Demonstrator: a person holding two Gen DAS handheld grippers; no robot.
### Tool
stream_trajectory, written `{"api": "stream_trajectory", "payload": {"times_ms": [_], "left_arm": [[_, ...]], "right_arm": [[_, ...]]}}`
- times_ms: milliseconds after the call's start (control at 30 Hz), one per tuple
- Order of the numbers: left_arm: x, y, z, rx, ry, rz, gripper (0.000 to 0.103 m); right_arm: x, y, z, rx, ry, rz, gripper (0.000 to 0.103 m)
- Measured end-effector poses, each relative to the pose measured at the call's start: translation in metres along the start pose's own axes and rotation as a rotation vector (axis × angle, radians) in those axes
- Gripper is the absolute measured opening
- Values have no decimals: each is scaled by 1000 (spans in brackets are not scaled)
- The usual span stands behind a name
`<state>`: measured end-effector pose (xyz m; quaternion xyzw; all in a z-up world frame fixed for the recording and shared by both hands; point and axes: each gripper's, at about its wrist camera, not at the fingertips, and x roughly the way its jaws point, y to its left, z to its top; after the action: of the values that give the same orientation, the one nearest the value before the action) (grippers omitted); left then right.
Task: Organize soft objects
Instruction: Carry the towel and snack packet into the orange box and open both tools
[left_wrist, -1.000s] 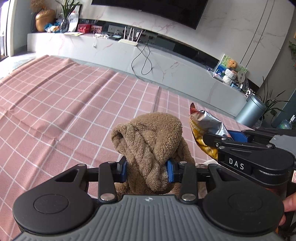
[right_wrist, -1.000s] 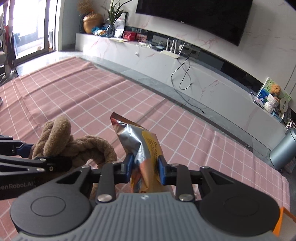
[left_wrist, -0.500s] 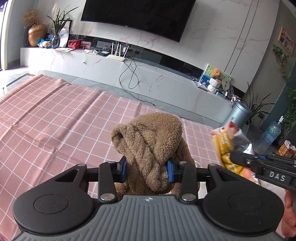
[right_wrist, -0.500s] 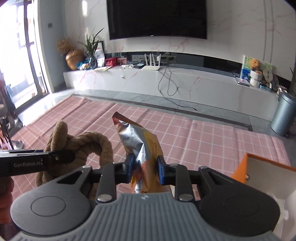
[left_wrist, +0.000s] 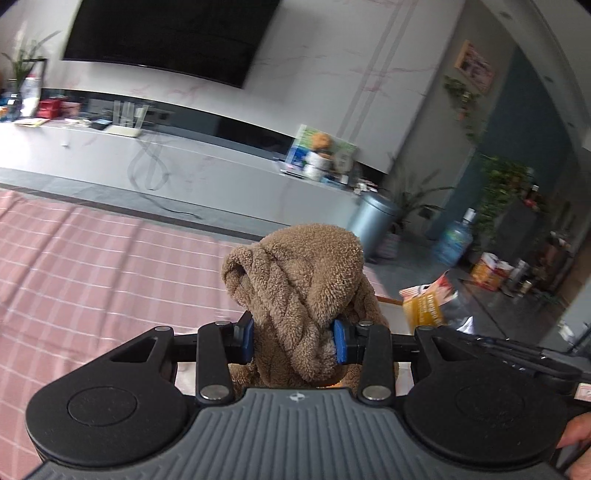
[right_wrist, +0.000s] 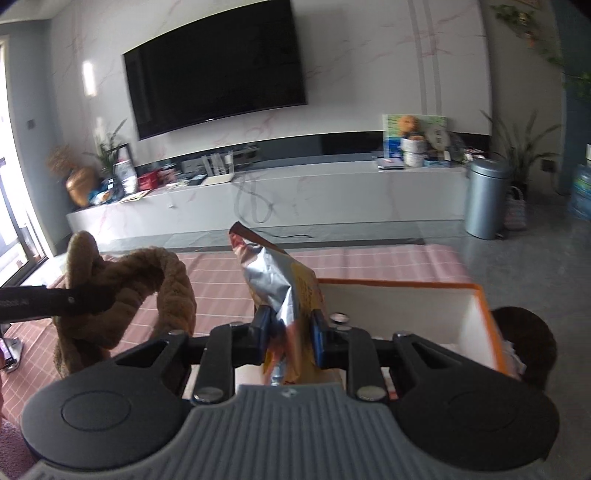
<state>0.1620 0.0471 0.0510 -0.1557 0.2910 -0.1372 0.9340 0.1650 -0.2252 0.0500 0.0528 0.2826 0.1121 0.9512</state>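
A brown fuzzy knotted plush (left_wrist: 299, 288) sits between the blue pads of my left gripper (left_wrist: 293, 341), which is shut on it and holds it off the pink checked cloth (left_wrist: 92, 273). My right gripper (right_wrist: 288, 336) pinches a crinkled silver and yellow snack bag (right_wrist: 284, 284), its jaws still closing tighter on the foil. The bag hangs just in front of a white box with an orange rim (right_wrist: 476, 306). In the right wrist view the plush (right_wrist: 122, 295) shows at the left; in the left wrist view the bag (left_wrist: 428, 302) shows at the right.
A long white TV bench (right_wrist: 295, 192) with clutter and a dark screen (right_wrist: 218, 70) line the far wall. A grey bin (right_wrist: 487, 199) and a water jug (left_wrist: 452, 242) stand on the grey floor right of the cloth. A dark round object (right_wrist: 528, 339) sits behind the box.
Both grippers have swung to the right and risen with their loads. The orange-rimmed box has come into the right wrist view, and the snack bag is squeezed narrower.
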Motion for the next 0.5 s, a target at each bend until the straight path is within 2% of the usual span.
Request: {"api": "stream_trajectory", "payload": {"times_ms": [133,267,500], "left_arm": [[25,-32,-3,32,50,-99,44],[56,-61,-9,107,94,-133,44],[105,-82,-20,210,155,-70,44]], "right_arm": [[-12,-37,-14,32,21,-82,20],[-9,-60,-26,18,76,-131,20],[33,-68,-28,-78,151,-216,19]]}}
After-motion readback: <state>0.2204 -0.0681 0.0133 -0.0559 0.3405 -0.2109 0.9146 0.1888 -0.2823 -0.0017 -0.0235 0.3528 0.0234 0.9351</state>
